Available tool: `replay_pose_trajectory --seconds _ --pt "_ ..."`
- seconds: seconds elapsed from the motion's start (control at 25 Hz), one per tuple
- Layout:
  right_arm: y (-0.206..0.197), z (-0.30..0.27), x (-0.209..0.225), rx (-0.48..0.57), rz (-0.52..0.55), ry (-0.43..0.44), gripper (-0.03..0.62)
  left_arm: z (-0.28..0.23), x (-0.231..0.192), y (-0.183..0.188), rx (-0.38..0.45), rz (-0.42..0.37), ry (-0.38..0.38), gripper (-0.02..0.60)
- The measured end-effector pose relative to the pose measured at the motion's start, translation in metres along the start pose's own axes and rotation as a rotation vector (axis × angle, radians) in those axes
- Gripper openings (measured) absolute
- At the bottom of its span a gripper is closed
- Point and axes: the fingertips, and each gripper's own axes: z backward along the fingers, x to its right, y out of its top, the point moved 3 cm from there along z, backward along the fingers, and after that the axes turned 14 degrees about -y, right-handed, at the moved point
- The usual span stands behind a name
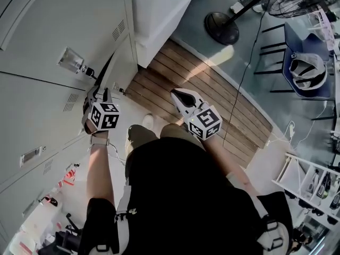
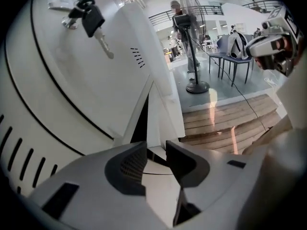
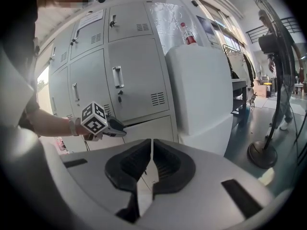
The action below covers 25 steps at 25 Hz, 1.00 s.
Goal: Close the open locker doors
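Left gripper (image 2: pixel 156 150): fingers at a middling gap, nothing pinched that I can see. Pale sheet metal shows through the gap. I read the pose as a push rather than a grasp, since the nose is tipped down toward the lower locker door (image 3: pixel 149 130) so the finger fronts can bear on the panel. In the right gripper view its tip sits at the door's upper edge. I cannot tell whether it is touching or just short.

Right gripper (image 3: pixel 151 150): fingers together bar a hairline slit, empty, held out in open air well apart from the lockers. Judgement: kept clear so the door's swing is free.

Door: bottom row, end of the bank, just beside a white cabinet (image 3: pixel 199 92). It is plain pale grey steel and ajar by a small angle, with a dark wedge between panel and frame in the left gripper view. A neighbouring door lies flush, with a key (image 2: pixel 91 20) on a black fob in its lock.

Judgement: this door is not yet seated.
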Motion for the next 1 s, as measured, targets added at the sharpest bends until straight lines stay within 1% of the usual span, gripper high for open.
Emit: replay_pose_trajectory --seconds 0.12,0.28,0.56,0.64,0.8,1.0 --pt "0.002 -0.004 -0.001 -0.001 0.001 0.010 0.026 0.002 -0.007 -0.004 0.002 0.062 0.011 0.121" --pt "0.002 -0.009 -0.001 -0.005 0.003 0.023 0.026 0.002 -0.012 -0.007 0.000 0.095 0.025 0.120" --pt "0.003 -0.015 0.002 -0.010 0.010 0.043 0.026 -0.001 -0.015 -0.016 0.004 0.176 0.036 0.110" --pt "0.003 -0.016 0.002 -0.013 0.012 0.049 0.026 -0.001 -0.017 -0.018 0.016 0.215 0.039 0.097" --pt "0.003 -0.020 0.000 -0.018 0.018 0.063 0.026 -0.003 -0.020 -0.020 0.051 0.292 0.044 0.042" --pt "0.004 -0.023 0.000 -0.021 0.025 0.077 0.026 -0.006 -0.026 -0.021 0.079 0.348 0.059 0.032"
